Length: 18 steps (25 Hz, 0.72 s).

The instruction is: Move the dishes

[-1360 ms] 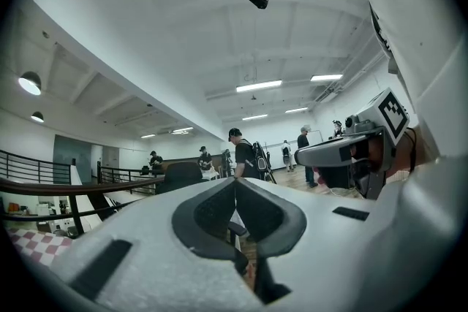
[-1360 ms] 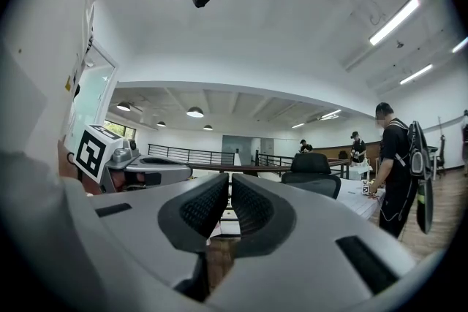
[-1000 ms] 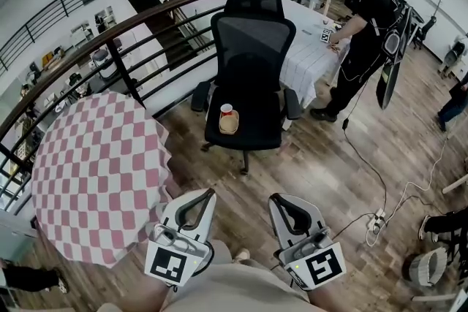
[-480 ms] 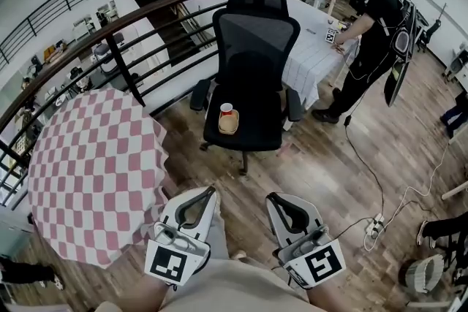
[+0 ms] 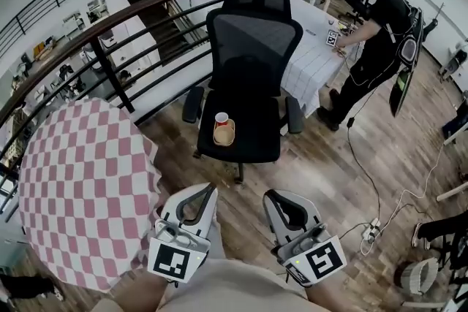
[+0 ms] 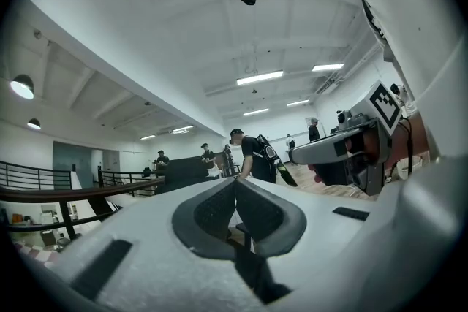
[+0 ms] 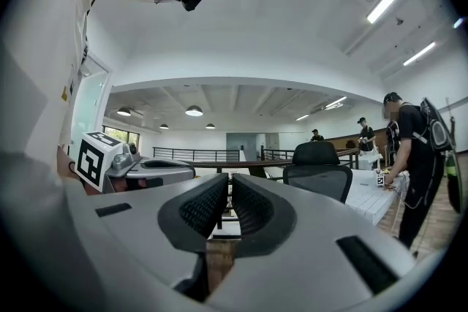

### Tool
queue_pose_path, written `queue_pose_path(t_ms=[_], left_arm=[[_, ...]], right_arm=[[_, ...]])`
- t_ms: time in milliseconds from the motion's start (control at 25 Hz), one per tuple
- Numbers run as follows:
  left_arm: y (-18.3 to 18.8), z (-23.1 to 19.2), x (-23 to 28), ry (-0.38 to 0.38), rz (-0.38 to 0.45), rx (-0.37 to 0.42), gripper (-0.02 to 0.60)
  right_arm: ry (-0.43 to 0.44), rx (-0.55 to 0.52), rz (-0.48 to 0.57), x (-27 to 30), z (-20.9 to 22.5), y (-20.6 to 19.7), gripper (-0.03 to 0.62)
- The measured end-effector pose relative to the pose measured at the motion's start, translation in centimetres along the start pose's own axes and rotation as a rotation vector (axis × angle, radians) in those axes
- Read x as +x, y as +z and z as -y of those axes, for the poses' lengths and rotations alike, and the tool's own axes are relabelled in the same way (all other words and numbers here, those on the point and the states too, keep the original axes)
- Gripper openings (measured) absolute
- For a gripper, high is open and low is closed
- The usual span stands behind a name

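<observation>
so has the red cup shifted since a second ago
No. The red cup stays at the left of the chair seat, just behind the bowl.

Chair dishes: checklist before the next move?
1. Cup upright on chair seat: ok.
2. Dish flat on the seat: ok.
3. Cup apart from dish: cannot tell, they sit edge to edge.
4. Left gripper empty: ok. Jaws apart for a grasp: not ok, shut.
5. Right gripper empty: ok. Jaws apart: not ok, shut.
6. Grippers at the dishes: not ok, floor lies between.
</observation>
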<state>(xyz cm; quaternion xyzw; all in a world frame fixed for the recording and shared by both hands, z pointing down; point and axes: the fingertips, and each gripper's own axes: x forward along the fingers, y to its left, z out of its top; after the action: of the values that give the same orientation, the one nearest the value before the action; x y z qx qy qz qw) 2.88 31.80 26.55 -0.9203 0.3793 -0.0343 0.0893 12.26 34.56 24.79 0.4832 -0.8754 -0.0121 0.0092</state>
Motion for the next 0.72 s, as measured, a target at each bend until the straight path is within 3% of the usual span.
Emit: queue_pose_path(t_ms=[720], left_arm=[[-2.8,-19.0,11.3,-0.03,-0.007,-0.08,0.015]], right_arm=[[-0.012,-0.031,-0.075,22.3,7.1,1.5,0.028]])
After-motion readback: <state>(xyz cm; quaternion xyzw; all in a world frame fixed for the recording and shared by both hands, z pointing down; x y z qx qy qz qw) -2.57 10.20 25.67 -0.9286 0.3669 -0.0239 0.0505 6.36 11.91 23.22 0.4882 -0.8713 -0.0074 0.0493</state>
